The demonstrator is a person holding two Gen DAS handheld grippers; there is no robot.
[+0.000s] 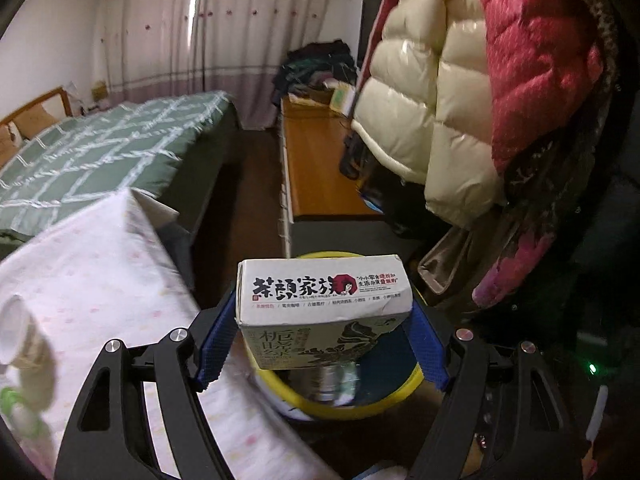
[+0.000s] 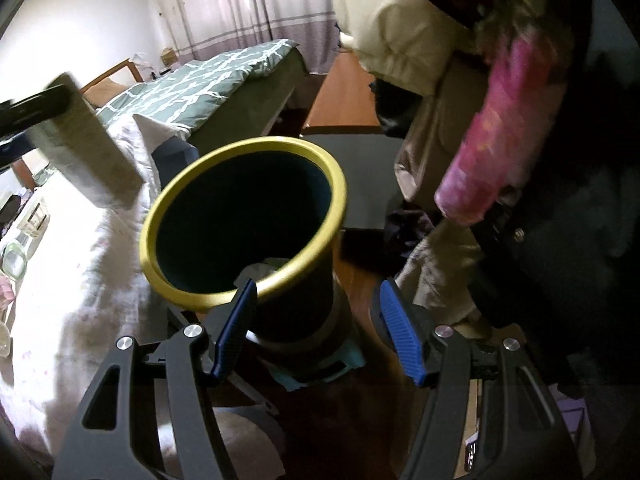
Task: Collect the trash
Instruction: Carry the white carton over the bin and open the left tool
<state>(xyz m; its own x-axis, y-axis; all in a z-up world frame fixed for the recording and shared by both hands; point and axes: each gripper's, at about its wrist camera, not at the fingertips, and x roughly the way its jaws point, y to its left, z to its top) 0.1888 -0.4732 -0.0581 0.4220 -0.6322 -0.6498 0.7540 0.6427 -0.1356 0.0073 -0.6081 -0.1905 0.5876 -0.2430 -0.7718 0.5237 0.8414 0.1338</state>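
A printed carton (image 1: 324, 312) is clamped between the blue pads (image 1: 214, 350) of the left gripper (image 1: 322, 344), its lettered end facing the left wrist camera and its body filling the gap between the jaws. Directly behind and beneath the carton, from about four to eight o'clock of it, the yellow rim of a dark bin (image 1: 400, 392) is seen, with some pale rubbish lying inside. In the right wrist view the same bin (image 2: 240, 220) is shown tilted, its mouth opened toward the camera, and the carton (image 2: 86, 140) is seen blurred at about ten o'clock of the rim, apart from it. The right gripper (image 2: 316, 328) is closed on the bin: the left pad (image 2: 236, 328) is placed inside the rim at six o'clock, while the right pad (image 2: 400, 332) is set outside the wall at about four o'clock. A table under a pale flowered cloth (image 2: 80, 280) is found at nine o'clock of the bin, a green-quilted bed (image 1: 100, 148) beyond it, and hanging padded coats (image 1: 460, 80) at two o'clock.
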